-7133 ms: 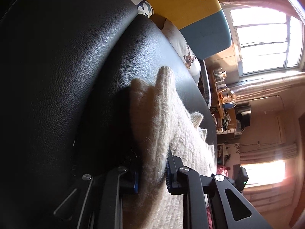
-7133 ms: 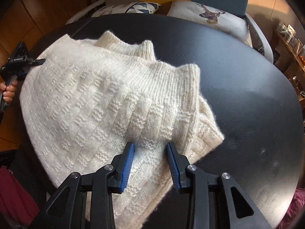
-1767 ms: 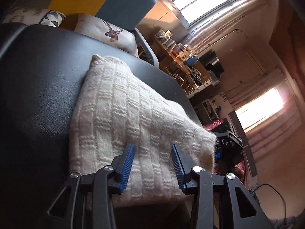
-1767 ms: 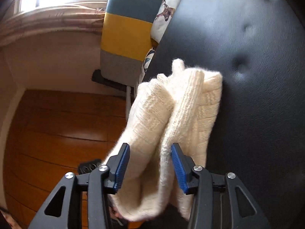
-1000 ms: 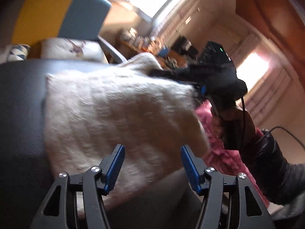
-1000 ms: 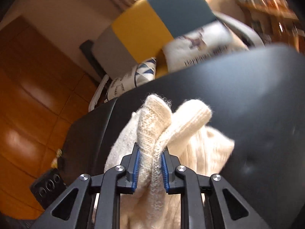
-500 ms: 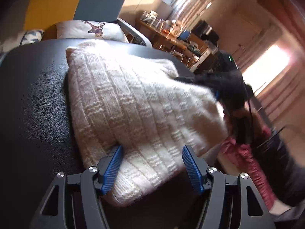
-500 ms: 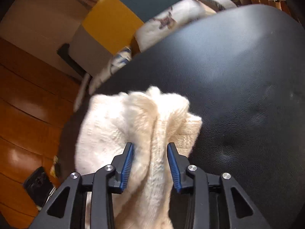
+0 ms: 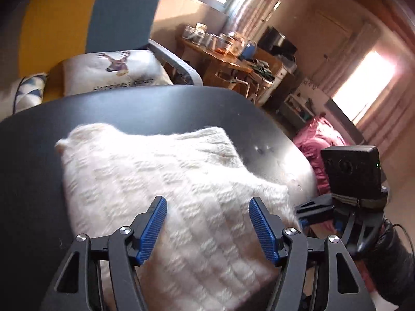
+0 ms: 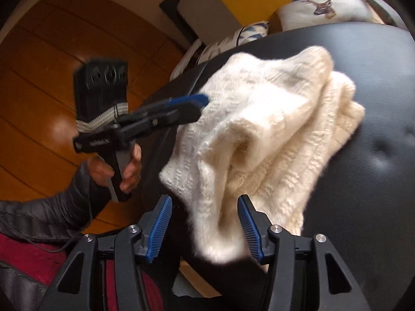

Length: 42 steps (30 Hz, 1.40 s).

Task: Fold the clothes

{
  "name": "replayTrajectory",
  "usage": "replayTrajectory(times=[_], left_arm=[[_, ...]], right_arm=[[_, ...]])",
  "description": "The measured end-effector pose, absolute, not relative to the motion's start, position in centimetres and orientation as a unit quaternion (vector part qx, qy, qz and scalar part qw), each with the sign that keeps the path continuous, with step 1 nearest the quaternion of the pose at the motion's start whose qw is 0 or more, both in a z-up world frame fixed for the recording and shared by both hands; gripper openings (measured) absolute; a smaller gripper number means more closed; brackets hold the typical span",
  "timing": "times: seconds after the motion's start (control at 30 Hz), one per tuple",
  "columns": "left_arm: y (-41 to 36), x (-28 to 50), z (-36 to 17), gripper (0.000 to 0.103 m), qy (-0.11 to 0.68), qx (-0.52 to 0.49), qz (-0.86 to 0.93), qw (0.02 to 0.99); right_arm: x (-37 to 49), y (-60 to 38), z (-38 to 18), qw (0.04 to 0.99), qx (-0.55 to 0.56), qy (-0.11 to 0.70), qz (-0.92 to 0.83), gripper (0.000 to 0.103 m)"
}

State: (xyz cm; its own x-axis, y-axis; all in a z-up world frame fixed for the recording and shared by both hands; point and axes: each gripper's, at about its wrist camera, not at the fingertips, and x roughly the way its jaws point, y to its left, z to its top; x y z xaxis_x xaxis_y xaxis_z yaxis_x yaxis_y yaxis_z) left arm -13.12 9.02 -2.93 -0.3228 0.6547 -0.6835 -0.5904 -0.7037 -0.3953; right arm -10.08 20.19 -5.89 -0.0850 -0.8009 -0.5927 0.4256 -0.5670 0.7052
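A cream knit sweater (image 9: 166,181) lies folded in a thick bundle on the black leather surface (image 9: 155,108). My left gripper (image 9: 208,225) hovers open over its near edge, the blue pads spread wide and holding nothing. In the right wrist view the sweater (image 10: 272,119) shows its stacked layers, and one loose corner hangs down between the wide-open fingers of my right gripper (image 10: 205,223) without being pinched. Each view shows the other tool: the right gripper (image 9: 302,215) at the sweater's right corner, and the left gripper (image 10: 199,103) at its left edge, held by a hand (image 10: 127,165).
A yellow and teal armchair (image 9: 90,18) with a deer cushion (image 9: 114,70) stands behind the black surface. A cluttered wooden desk (image 9: 228,62) is at the back right. Pink cloth (image 9: 316,140) lies off the right edge. Wooden floor (image 10: 39,77) lies beyond the left edge.
My right gripper, shut on the sweater's folded edge a second ago, has opened wide and drawn back. The sweater has settled onto the surface. My left gripper stays open.
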Motion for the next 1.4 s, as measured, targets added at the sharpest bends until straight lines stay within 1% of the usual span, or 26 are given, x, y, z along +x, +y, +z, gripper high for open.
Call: replayTrajectory(times=[0.03, 0.13, 0.17, 0.23, 0.3, 0.37, 0.4, 0.47, 0.53, 0.57, 0.6, 0.67, 0.8, 0.9, 1.0, 1.07, 1.13, 1.17, 1.2, 1.23, 1.33, 1.4], left_arm=[[10.2, -13.5, -3.1, 0.067, -0.019, -0.438, 0.81, 0.388], [13.7, -14.3, -3.8, 0.067, 0.038, -0.442, 0.804, 0.395], [14.8, -14.5, -4.2, 0.067, 0.062, -0.444, 0.8, 0.4], [16.8, -14.7, -5.7, 0.068, 0.106, -0.455, 0.787, 0.402], [18.3, -14.4, -7.0, 0.071, 0.146, -0.455, 0.781, 0.403], [18.7, -13.5, -7.3, 0.073, 0.162, -0.442, 0.789, 0.396], [18.6, -13.2, -7.4, 0.073, 0.164, -0.439, 0.79, 0.395], [18.2, -13.0, -7.1, 0.073, 0.152, -0.438, 0.792, 0.396], [17.1, -13.2, -6.0, 0.073, 0.109, -0.437, 0.795, 0.406], [16.1, -13.4, -5.3, 0.074, 0.077, -0.439, 0.795, 0.411], [15.0, -13.6, -4.7, 0.074, 0.041, -0.441, 0.797, 0.411], [12.5, -13.6, -3.4, 0.074, -0.017, -0.429, 0.808, 0.403], [7.4, -11.9, -2.3, 0.077, -0.086, -0.398, 0.838, 0.363], [4.8, -9.6, -2.9, 0.077, -0.109, -0.391, 0.847, 0.345], [3.9, -7.0, -3.8, 0.077, -0.104, -0.385, 0.85, 0.343], [4.2, -5.8, -4.6, 0.078, -0.079, -0.388, 0.85, 0.347], [4.4, -4.5, -5.5, 0.078, -0.055, -0.391, 0.849, 0.351], [4.7, -4.0, -6.0, 0.078, -0.04, -0.394, 0.848, 0.352], [5.1, -3.6, -6.6, 0.078, -0.022, -0.399, 0.846, 0.353], [5.4, -3.3, -7.2, 0.078, -0.003, -0.404, 0.844, 0.353], [6.3, -2.4, -8.5, 0.08, 0.055, -0.405, 0.84, 0.357], [7.0, -1.7, -9.1, 0.083, 0.107, -0.395, 0.839, 0.357]], right_arm=[[-9.5, 20.4, -6.4, 0.447, 0.533, -0.181, -0.696, 0.056], [-9.8, 18.8, -8.5, 0.513, 0.566, -0.183, -0.619, 0.056], [-9.8, 18.8, -9.0, 0.522, 0.579, -0.176, -0.601, 0.055], [-9.9, 19.6, -10.5, 0.512, 0.604, -0.168, -0.587, 0.051], [-9.9, 21.3, -12.3, 0.499, 0.615, -0.198, -0.578, 0.037], [-9.3, 22.7, -13.4, 0.496, 0.602, -0.232, -0.581, 0.03], [-8.9, 23.1, -13.9, 0.495, 0.595, -0.247, -0.583, 0.028], [-8.1, 23.9, -14.5, 0.493, 0.578, -0.28, -0.587, 0.028], [-7.5, 25.2, -14.2, 0.48, 0.562, -0.301, -0.603, 0.03], [-7.2, 26.0, -13.7, 0.471, 0.553, -0.308, -0.614, 0.038], [-7.0, 27.0, -13.1, 0.462, 0.541, -0.316, -0.627, 0.042], [-6.8, 29.4, -11.6, 0.431, 0.517, -0.326, -0.664, 0.042], [-8.1, 32.8, -9.1, 0.355, 0.468, -0.354, -0.728, 0.045], [-10.1, 33.3, -8.3, 0.314, 0.45, -0.372, -0.749, 0.046], [-13.0, 32.1, -9.3, 0.281, 0.477, -0.383, -0.739, 0.046], [-14.6, 31.3, -9.9, 0.268, 0.487, -0.376, -0.741, 0.046], [-15.7, 30.8, -10.3, 0.249, 0.497, -0.366, -0.746, 0.038], [-15.7, 30.6, -9.6, 0.243, 0.497, -0.348, -0.757, 0.032], [-15.7, 30.5, -8.9, 0.238, 0.496, -0.33, -0.767, 0.021], [-15.6, 30.0, -8.2, 0.232, 0.495, -0.309, -0.778, 0.018], [-15.1, 28.4, -4.8, 0.215, 0.483, -0.22, -0.82, 0.014], [-15.3, 27.6, -4.2, 0.186, 0.502, -0.14, -0.833, 0.013]])
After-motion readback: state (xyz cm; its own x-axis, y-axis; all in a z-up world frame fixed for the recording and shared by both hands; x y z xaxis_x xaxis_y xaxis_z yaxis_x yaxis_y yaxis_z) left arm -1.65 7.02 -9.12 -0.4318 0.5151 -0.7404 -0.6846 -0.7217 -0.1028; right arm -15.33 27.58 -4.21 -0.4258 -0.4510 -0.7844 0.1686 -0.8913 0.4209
